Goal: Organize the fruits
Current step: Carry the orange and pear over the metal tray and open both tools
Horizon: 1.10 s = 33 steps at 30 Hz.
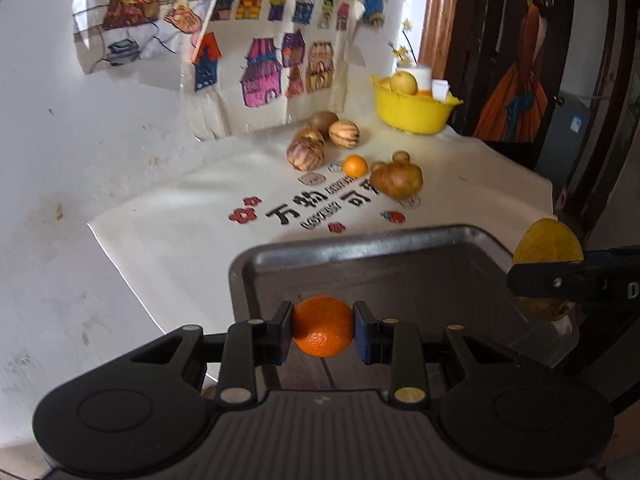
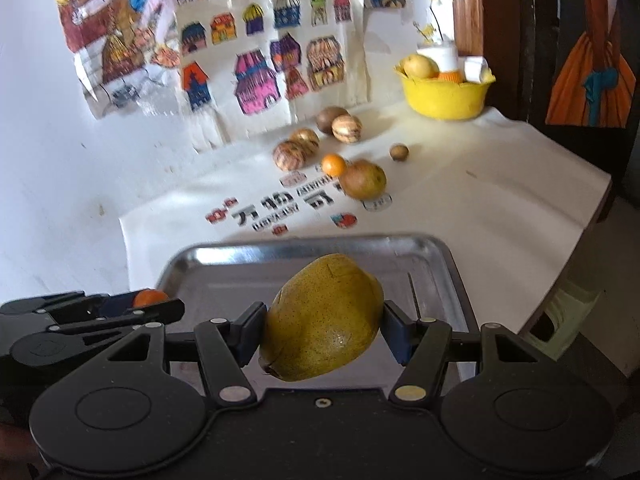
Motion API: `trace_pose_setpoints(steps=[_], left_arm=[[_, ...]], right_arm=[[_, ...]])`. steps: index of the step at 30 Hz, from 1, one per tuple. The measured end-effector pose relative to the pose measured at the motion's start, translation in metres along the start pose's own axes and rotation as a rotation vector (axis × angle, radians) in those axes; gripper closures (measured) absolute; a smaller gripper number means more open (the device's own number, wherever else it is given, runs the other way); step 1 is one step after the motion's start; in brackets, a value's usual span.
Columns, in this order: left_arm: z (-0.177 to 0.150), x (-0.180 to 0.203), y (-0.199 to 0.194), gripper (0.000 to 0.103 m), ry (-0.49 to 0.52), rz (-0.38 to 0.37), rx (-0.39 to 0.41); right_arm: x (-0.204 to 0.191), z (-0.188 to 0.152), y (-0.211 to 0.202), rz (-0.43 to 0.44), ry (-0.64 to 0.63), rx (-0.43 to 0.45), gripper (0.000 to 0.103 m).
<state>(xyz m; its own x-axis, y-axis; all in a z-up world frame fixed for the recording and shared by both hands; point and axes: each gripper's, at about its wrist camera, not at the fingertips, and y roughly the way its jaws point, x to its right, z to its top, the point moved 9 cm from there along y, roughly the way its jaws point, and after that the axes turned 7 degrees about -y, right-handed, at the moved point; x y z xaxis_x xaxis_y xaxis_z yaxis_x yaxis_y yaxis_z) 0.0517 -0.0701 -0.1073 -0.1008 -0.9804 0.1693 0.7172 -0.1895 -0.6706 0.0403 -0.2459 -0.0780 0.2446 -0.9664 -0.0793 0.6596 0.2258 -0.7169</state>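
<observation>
My left gripper (image 1: 323,330) is shut on a small orange (image 1: 323,326), held over the near part of a metal tray (image 1: 360,248). My right gripper (image 2: 322,320) is shut on a yellow-green pear (image 2: 320,320) above the same tray (image 2: 400,248). The pear (image 1: 546,248) and the right gripper's finger show at the right edge of the left wrist view. The left gripper with its orange (image 2: 149,298) shows at the left of the right wrist view. Farther back on the cloth lie striped round fruits (image 1: 305,153), another small orange (image 1: 355,165) and a brown pear (image 1: 396,179).
A yellow bowl (image 1: 412,110) with a pear and small containers stands at the back right of the table. Coloured drawings (image 1: 240,40) hang on the white wall behind. The white printed cloth (image 1: 180,232) covers the table, whose right edge drops off by dark furniture.
</observation>
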Motion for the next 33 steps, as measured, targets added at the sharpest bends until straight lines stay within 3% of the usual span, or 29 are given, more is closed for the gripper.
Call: trace_pose_setpoints(steps=[12, 33], left_arm=[[-0.018, 0.009, 0.017, 0.069, 0.035, 0.001, -0.050], [-0.022, 0.005, 0.023, 0.068, 0.031, 0.014, -0.068]], right_arm=[[0.000, -0.027, 0.036, 0.009, 0.005, -0.089, 0.039], [-0.004, -0.035, 0.047, 0.006, -0.009, -0.110, 0.037]])
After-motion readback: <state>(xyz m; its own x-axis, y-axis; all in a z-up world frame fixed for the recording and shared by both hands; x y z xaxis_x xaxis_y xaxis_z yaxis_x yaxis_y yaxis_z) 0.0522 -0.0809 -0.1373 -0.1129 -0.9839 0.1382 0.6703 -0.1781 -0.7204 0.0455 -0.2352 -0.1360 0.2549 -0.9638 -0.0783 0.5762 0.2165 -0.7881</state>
